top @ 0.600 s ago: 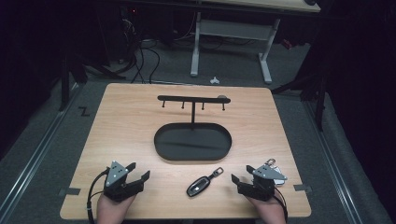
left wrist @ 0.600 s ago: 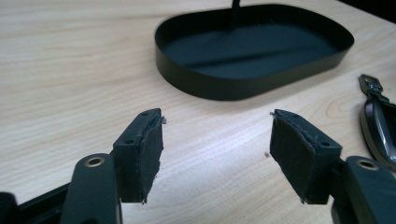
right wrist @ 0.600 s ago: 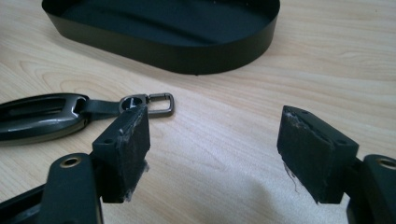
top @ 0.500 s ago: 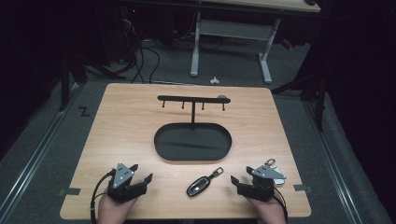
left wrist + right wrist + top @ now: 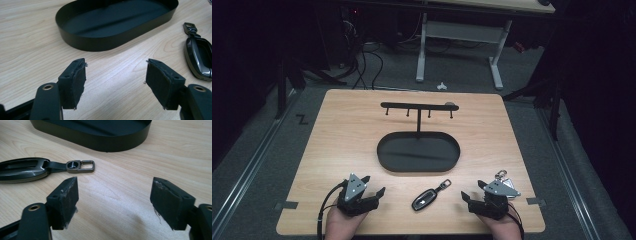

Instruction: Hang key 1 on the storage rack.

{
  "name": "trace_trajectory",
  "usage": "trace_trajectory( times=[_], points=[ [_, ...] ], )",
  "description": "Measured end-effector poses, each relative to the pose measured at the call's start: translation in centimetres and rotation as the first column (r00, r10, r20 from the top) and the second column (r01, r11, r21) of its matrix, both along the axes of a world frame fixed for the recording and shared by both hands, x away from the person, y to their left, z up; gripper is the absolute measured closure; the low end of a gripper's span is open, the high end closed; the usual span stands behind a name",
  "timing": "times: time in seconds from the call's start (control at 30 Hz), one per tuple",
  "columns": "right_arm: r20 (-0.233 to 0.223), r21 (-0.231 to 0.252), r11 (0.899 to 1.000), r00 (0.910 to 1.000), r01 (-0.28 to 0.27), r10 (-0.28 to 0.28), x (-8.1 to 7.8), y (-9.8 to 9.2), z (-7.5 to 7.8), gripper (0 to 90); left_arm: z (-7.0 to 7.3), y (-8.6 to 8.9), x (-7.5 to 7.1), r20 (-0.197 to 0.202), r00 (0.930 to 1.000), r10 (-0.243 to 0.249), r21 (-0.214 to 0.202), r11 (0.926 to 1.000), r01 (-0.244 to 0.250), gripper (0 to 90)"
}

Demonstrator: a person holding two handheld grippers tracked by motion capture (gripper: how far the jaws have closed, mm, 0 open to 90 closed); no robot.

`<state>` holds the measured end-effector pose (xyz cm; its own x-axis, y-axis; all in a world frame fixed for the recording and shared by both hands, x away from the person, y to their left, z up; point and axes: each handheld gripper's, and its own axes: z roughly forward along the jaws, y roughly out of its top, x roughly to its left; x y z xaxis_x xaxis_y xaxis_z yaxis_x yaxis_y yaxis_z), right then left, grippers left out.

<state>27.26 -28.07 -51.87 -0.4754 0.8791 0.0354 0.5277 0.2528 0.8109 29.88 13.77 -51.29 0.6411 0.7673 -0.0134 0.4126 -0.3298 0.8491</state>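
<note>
A black car key fob with a metal clip lies flat on the wooden table near its front edge, between my two grippers. Left of the fob, my left gripper stands open and holds nothing. In the left gripper view its pads are wide apart over bare wood, with the fob off to the right. To the right of the fob my right gripper is open as well. The right gripper view has the fob and its clip ahead to the left of the spread jaws.
A black oval tray sits mid-table, and a post rises from it to a bar with several hooks. A small bunch of metal keys lies just beyond the right gripper. The floor behind has cables and desk legs.
My left gripper has shifted a little to the right, toward the key fob. The right gripper and the fob have stayed put.
</note>
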Motion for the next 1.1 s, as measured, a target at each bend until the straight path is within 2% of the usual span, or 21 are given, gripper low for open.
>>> trace_trajectory(
  times=[0.17,0.23,0.4,0.43,0.47,0.5,0.6,0.73,0.87,1.0,1.03,1.07,1.1],
  points=[
    [0.001,0.009,1.0,0.9999,-0.012,0.012,-0.3,-0.2,0.0,30.0,-0.1,-1.0,0.2,-0.01,0.9992,-0.039,0.014,0.9991,0.039,35.2],
    [0.0,0.014,1.0,0.9998,-0.017,0.017,-0.5,-0.3,0.0,31.5,-0.1,-1.6,0.2,-0.011,0.9978,-0.065,0.019,0.9977,0.065,39.5],
    [-0.002,0.022,0.999,0.9994,-0.036,0.036,-1.3,-0.5,0.0,41.4,-0.2,-3.4,0.2,-0.038,0.9907,-0.131,0.03,0.9908,0.132,53.9],
    [-0.002,0.027,0.999,0.9992,-0.039,0.039,-1.6,-0.6,0.1,44.7,-0.3,-4.1,0.1,-0.048,0.987,-0.154,0.048,0.9866,0.156,60.1],
    [-0.002,0.027,0.999,0.9992,-0.039,0.039,-1.6,-0.6,0.1,44.7,-0.3,-4.1,0.1,-0.048,0.987,-0.154,0.048,0.9866,0.156,64.1],
    [-0.001,0.029,0.999,0.9991,-0.041,0.041,-1.7,-0.6,0.1,46.1,-0.4,-4.6,0.0,-0.058,0.9872,-0.149,0.069,0.9859,0.152,64.1],
    [-0.009,0.031,0.998,0.9986,-0.051,0.051,-1.9,-0.7,0.0,49.7,-0.5,-5.3,0.0,-0.082,0.9838,-0.159,0.061,0.9845,0.165,76.3],
    [-0.013,0.033,0.998,0.9984,-0.054,0.055,-2.2,-0.8,0.1,55.4,-0.7,-6.7,-0.4,-0.091,0.9765,-0.195,0.089,0.9751,0.203,83.1],
    [-0.039,0.066,0.997,0.998,-0.048,0.05,-2.2,-1.0,0.2,57.1,-1.3,-8.0,-0.7,-0.102,0.9705,-0.218,0.123,0.9655,0.23,85.3],
    [-0.047,0.055,0.997,0.9975,-0.051,0.053,-2.4,-0.8,0.1,58.6,-1.6,-9.2,-1.2,-0.112,0.9595,-0.258,0.141,0.9516,0.273,85.8],
    [-0.045,0.054,0.997,0.9976,-0.05,0.053,-2.4,-0.8,0.1,58.6,-1.8,-9.6,-1.5,-0.117,0.9608,-0.252,0.115,0.9575,0.265,86.7],
    [-0.045,0.054,0.997,0.9976,-0.05,0.053,-2.4,-0.8,0.1,58.6,-1.6,-9.5,-1.3,-0.12,0.9528,-0.279,0.16,0.9416,0.296,86.7],
    [-0.047,0.055,0.997,0.9975,-0.049,0.052,-2.4,-0.8,0.1,58.7,-1.6,-9.7,-1.5,-0.121,0.9496,-0.289,0.154,0.9395,0.306,86.6]
  ],
)
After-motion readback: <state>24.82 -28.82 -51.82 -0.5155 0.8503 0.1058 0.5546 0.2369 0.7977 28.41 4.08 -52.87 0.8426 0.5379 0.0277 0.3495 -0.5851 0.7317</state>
